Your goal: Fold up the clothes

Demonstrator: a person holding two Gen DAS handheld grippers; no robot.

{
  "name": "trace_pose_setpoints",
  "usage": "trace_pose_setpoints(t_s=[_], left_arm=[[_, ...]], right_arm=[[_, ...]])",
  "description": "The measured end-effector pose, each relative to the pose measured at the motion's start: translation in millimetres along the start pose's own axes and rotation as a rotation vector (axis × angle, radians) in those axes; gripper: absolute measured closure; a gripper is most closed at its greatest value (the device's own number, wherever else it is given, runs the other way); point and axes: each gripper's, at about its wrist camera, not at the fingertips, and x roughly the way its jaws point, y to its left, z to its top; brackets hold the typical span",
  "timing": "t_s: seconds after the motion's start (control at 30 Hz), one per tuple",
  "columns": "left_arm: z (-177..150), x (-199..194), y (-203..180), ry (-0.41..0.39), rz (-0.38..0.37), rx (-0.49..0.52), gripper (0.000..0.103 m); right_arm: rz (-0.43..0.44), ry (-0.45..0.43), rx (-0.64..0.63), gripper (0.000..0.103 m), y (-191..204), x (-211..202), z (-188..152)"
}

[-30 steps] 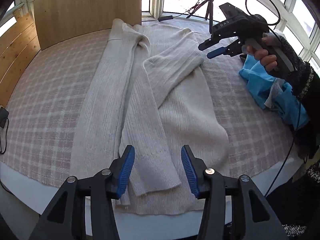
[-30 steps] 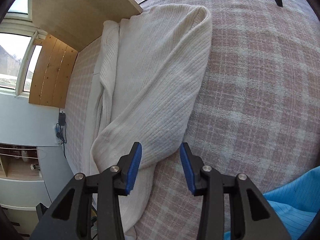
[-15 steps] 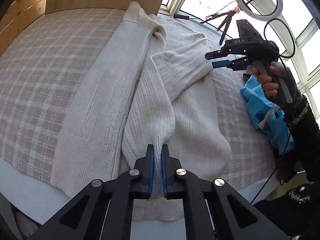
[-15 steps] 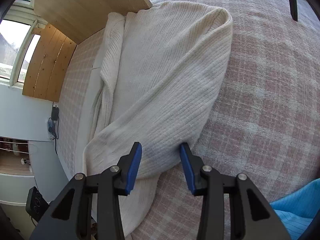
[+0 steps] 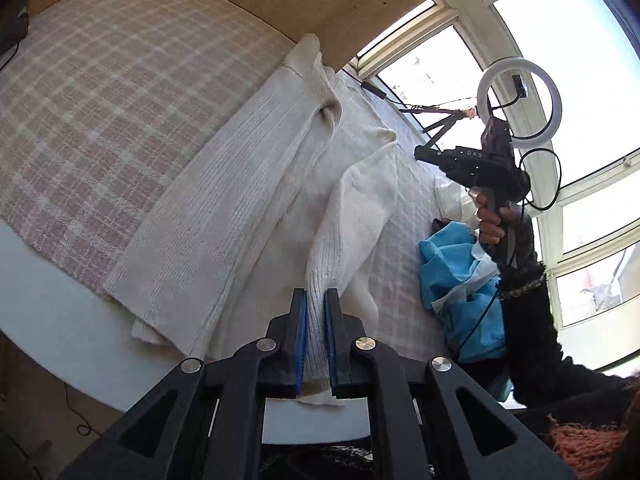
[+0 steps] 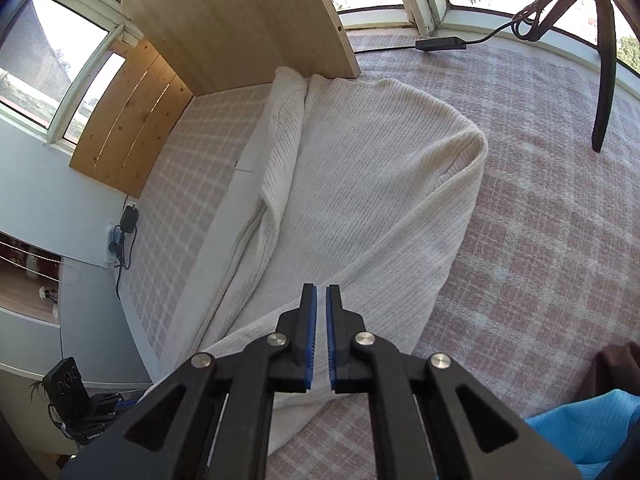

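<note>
My left claw (image 5: 316,336) pinches the sweater's (image 5: 224,216) sleeve cuff (image 5: 316,320) at lower centre, sleeve running toward upper right, where my right claw (image 6: 321,344), pressed nearly together, hovers over it on the bed (image 5: 80,96).

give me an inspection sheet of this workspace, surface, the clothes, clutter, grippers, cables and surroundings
Surface: pink plaid cover over a white base; cover flat.
Job's things: cream knit sweater lies on the cover, partly folded; its sleeve is lifted off the body.
Clutter: blue garment bunched beside the sweater.
Grippers: left gripper shut on the sleeve cuff; right gripper nearly closed above the sweater, whether it pinches fabric cannot be told.
Cables: black cable runs along the window edge; plug and cord on the wall.
Surroundings: wooden board, windows, ring light on a tripod.
</note>
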Motion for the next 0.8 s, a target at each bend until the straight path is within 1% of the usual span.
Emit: trace_pose_setpoints(t_s=[0.03, 0.07, 0.1, 0.17, 0.2, 0.23, 0.27, 0.3, 0.4, 0.43, 0.5, 0.57, 0.67, 0.8], left_arm=[[-3.0, 6.6, 2.0, 0.026, 0.106, 0.028, 0.092], [-1.5, 8.0, 2.7, 0.034, 0.138, 0.044, 0.092], [1.1, 7.9, 3.2, 0.038, 0.151, 0.057, 0.092], [20.3, 9.8, -15.9, 0.024, 0.137, 0.118, 0.091], [33.9, 15.4, -32.7, 0.02, 0.122, 0.168, 0.084], [48.3, 22.2, -51.2, 0.016, 0.105, 0.222, 0.081], [63.3, 32.9, -71.2, 0.014, 0.084, 0.274, 0.074], [78.4, 44.6, -91.7, 0.011, 0.062, 0.327, 0.071], [125.1, 92.8, -144.2, 0.032, -0.01, 0.446, 0.071], [139.3, 110.6, -159.0, 0.032, -0.013, 0.467, 0.071], [158.5, 144.3, -182.3, 0.049, -0.016, 0.526, 0.069], [168.8, 178.0, -195.5, 0.077, -0.005, 0.55, 0.067], [169.7, 211.3, -205.4, 0.124, 0.015, 0.571, 0.067], [163.9, 221.4, -205.6, 0.146, 0.026, 0.604, 0.067]], right_arm=[[0.001, -0.002, 0.01, 0.094, -6.0, -0.7, -2.1], [0.002, -0.004, 0.021, 0.094, -12.0, -1.4, -4.2], [0.002, -0.006, 0.031, 0.094, -18.0, -2.1, -6.2], [0.004, -0.009, 0.051, 0.093, -30.0, -3.4, -10.4], [0.005, -0.011, 0.062, 0.092, -36.0, -4.1, -12.5], [0.005, -0.013, 0.072, 0.092, -41.9, -4.8, -14.5], [0.006, -0.015, 0.082, 0.092, -47.9, -5.5, -16.6], [0.007, -0.017, 0.093, 0.092, -53.9, -6.2, -18.7], [0.009, -0.023, 0.123, 0.092, -71.9, -8.3, -24.9], [0.01, -0.024, 0.134, 0.092, -77.9, -9.0, -27.0], [0.011, -0.028, 0.154, 0.088, -89.9, -10.3, -31.2], [0.013, -0.032, 0.158, 0.069, -94.0, -11.6, -33.8], [0.016, -0.039, 0.149, 0.068, -94.0, -13.5, -36.6], [0.019, -0.047, 0.137, 0.068, -94.0, -15.9, -40.3]])
